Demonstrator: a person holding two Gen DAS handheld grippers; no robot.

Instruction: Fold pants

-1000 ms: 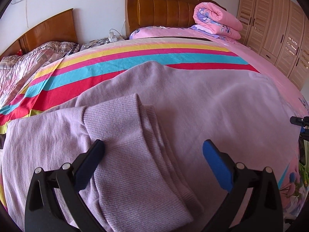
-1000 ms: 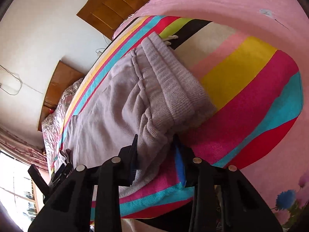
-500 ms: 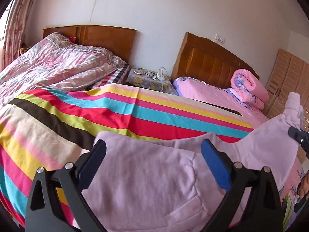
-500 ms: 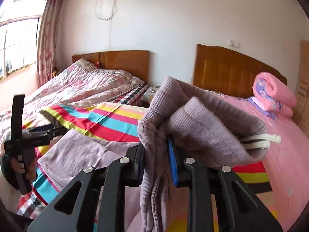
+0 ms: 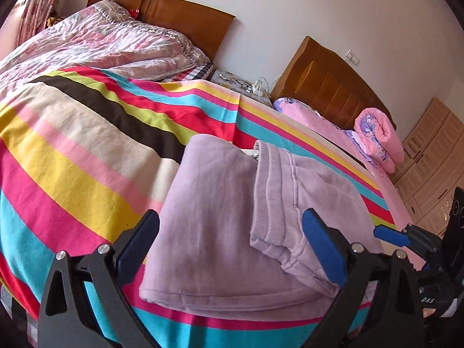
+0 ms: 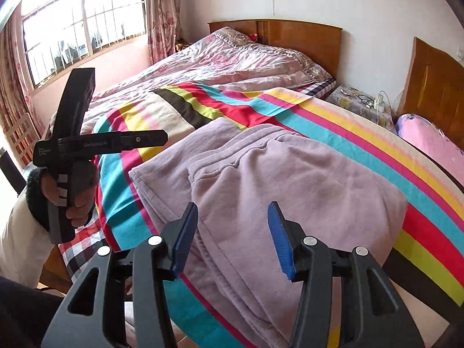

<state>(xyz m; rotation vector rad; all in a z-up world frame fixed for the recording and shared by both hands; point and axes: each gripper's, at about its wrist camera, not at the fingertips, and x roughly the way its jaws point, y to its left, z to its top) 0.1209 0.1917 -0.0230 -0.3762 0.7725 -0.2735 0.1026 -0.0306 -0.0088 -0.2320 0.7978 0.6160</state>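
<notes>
Lilac knit pants [image 5: 232,217] lie folded on the striped sheet [image 5: 72,159], their ribbed end doubled back over the lower layer [image 6: 290,179]. My left gripper [image 5: 232,243] hovers open over the near edge of the pants, touching nothing. In the right wrist view a hand holds it out at the left [image 6: 162,138], apart from the cloth. My right gripper [image 6: 232,239] hangs just above the folded pants. Its jaws are opening, the blue pads [image 6: 185,237] clear of the fabric that lies beneath. One right pad shows at the right edge of the left wrist view [image 5: 390,236].
A second bed with a crumpled floral quilt [image 6: 237,58] stands behind. Between the wooden headboards [image 5: 327,87] is a nightstand [image 6: 359,101] with cables and glasses. A rolled pink quilt [image 5: 380,139] and a wardrobe [image 5: 429,159] are at the right, a window [image 6: 81,29] at the left.
The right gripper carried the ribbed end of the pants over, laid it on the lower layer and let go, jaws spreading. Both views rolled and swung toward the second bed.
</notes>
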